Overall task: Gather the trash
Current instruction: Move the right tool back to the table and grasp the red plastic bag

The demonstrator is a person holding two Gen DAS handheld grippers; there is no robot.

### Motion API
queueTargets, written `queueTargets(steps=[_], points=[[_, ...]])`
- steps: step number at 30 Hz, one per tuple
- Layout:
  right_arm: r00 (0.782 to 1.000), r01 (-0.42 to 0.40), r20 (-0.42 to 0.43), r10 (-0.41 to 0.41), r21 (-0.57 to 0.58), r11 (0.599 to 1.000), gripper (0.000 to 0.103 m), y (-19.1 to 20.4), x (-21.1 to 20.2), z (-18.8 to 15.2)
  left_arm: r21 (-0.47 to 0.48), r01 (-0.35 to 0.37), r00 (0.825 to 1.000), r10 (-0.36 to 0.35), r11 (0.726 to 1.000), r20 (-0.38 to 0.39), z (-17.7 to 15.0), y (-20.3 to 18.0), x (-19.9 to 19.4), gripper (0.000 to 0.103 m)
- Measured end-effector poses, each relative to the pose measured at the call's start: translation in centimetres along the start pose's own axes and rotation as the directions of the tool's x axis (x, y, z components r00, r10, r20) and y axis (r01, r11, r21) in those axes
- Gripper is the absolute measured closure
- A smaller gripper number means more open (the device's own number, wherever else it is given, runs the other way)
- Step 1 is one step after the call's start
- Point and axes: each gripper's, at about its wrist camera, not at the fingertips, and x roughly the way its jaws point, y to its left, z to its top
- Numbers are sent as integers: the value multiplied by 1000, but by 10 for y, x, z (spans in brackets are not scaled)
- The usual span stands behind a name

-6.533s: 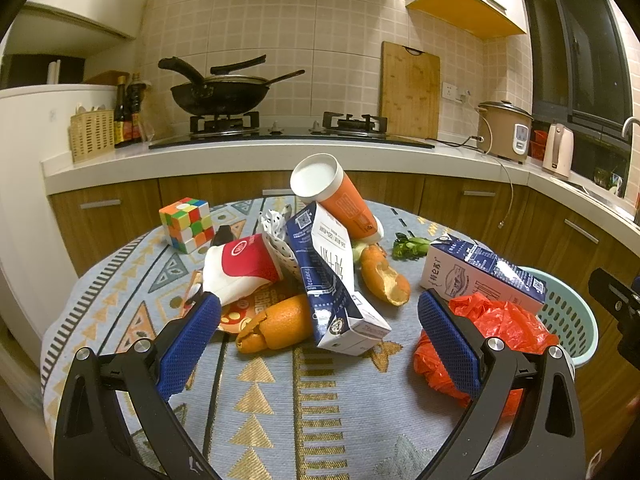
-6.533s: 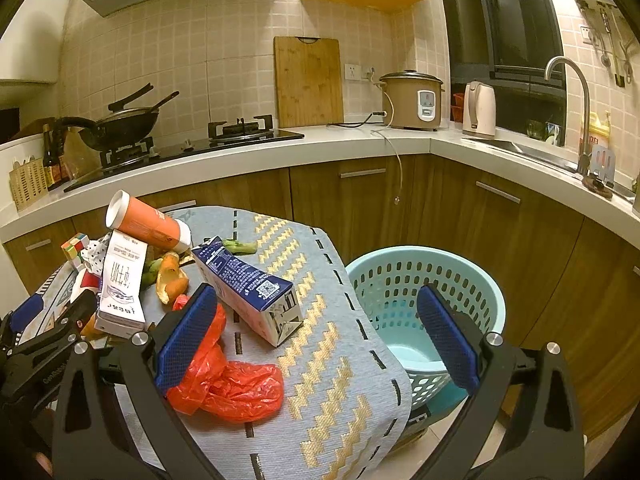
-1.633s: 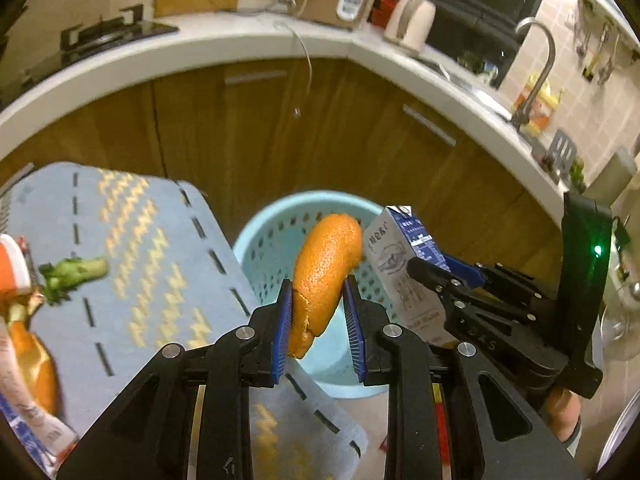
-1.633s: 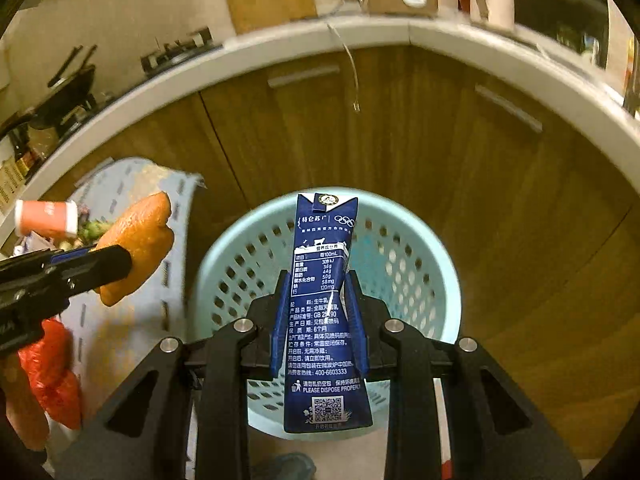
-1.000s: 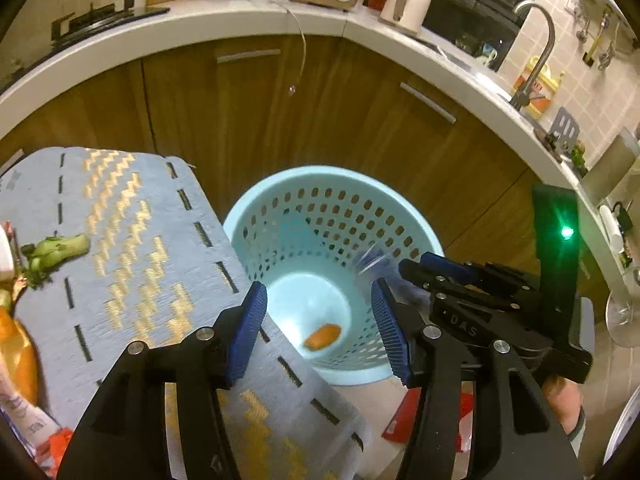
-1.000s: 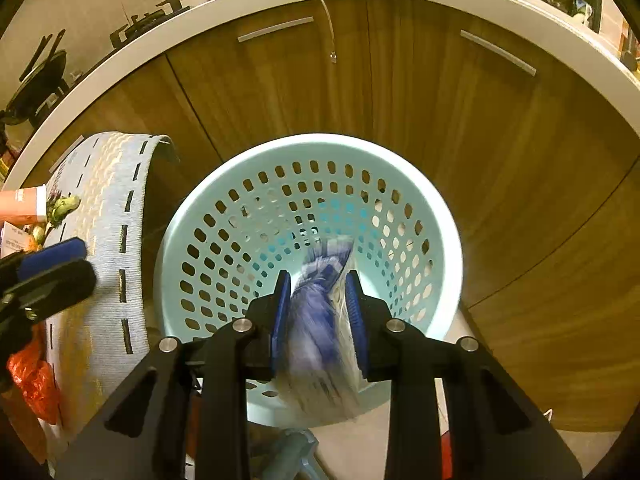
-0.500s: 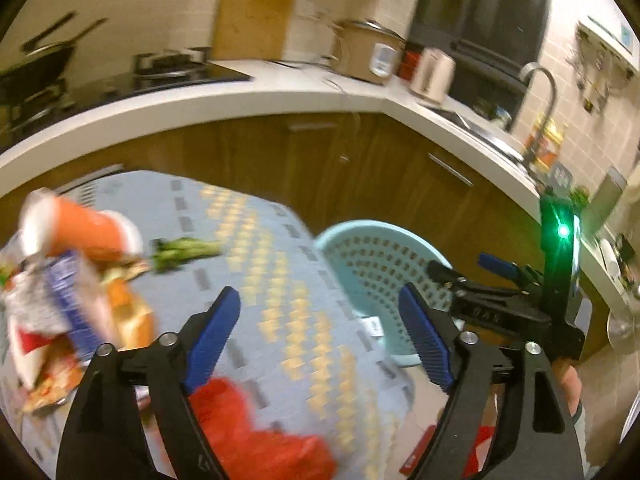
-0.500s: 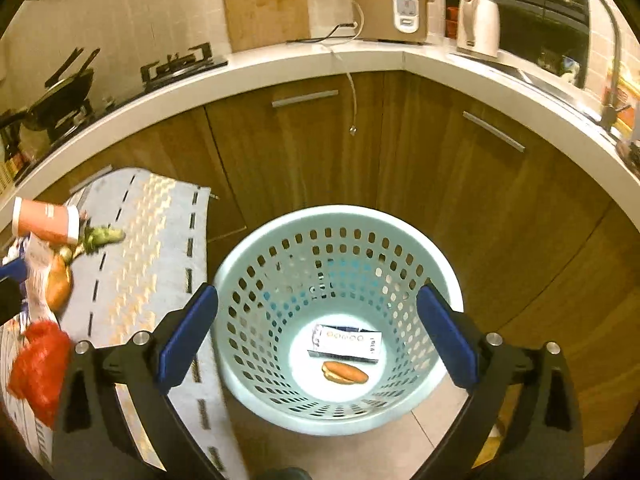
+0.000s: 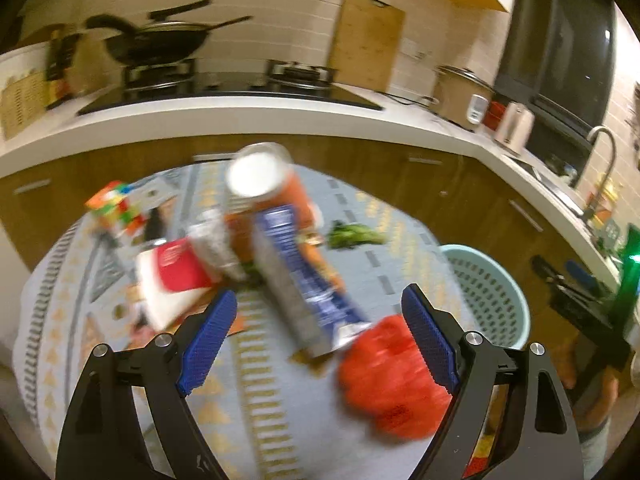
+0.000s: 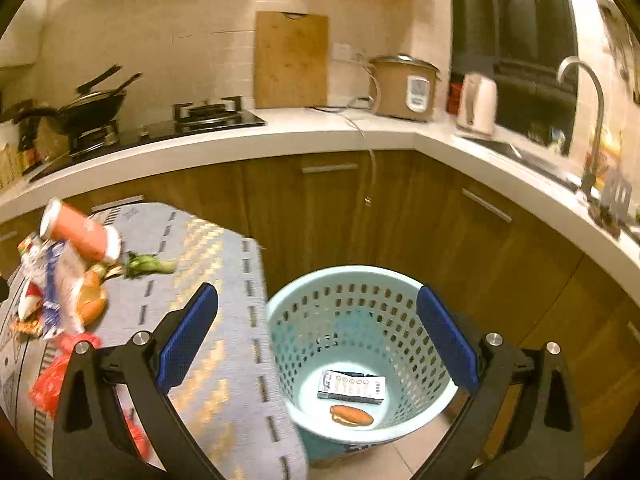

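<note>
My left gripper (image 9: pixel 318 342) is open and empty over the table, facing the trash pile. A blue-and-white milk carton (image 9: pixel 298 280) leans there, with an orange paper cup (image 9: pixel 266 180), a red-and-white packet (image 9: pixel 172 276) and a red plastic bag (image 9: pixel 390 376). My right gripper (image 10: pixel 316 344) is open and empty above the light-blue basket (image 10: pixel 280 320). In the basket lie a blue carton (image 10: pixel 352 386) and an orange peel (image 10: pixel 351 415). The basket also shows in the left wrist view (image 9: pixel 486 292).
A Rubik's cube (image 9: pixel 116 208) and a green vegetable scrap (image 9: pixel 354 236) lie on the patterned tablecloth (image 10: pixel 224 380). Wooden cabinets (image 10: pixel 360 208) and a white counter with a stove, a wok and a rice cooker (image 10: pixel 404 86) curve behind. The basket stands on the floor beside the table's edge.
Both grippers let the orange peel and the carton drop into the basket and opened. My left gripper has swung back left to the trash pile. My right gripper has pulled back and tilted up.
</note>
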Motion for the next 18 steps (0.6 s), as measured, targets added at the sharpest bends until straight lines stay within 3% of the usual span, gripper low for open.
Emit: queueTargets(steps=[6, 10, 12, 18], points=[[986, -166, -38, 165, -20, 986, 8, 38, -18, -8, -37, -97, 995, 97, 995, 6, -14, 45, -15, 21], [964, -254, -101, 247, -55, 966, 8, 73, -23, -22, -72, -119, 993, 118, 990, -8, -24, 71, -20, 21], [939, -327, -140, 316, -66, 943, 8, 90, -25, -29, -91, -129, 992, 128, 987, -21, -26, 84, -19, 21], [921, -362, -199, 335, -122, 924, 10, 125, -31, -47, -105, -145, 989, 143, 984, -33, -22, 106, -7, 21]])
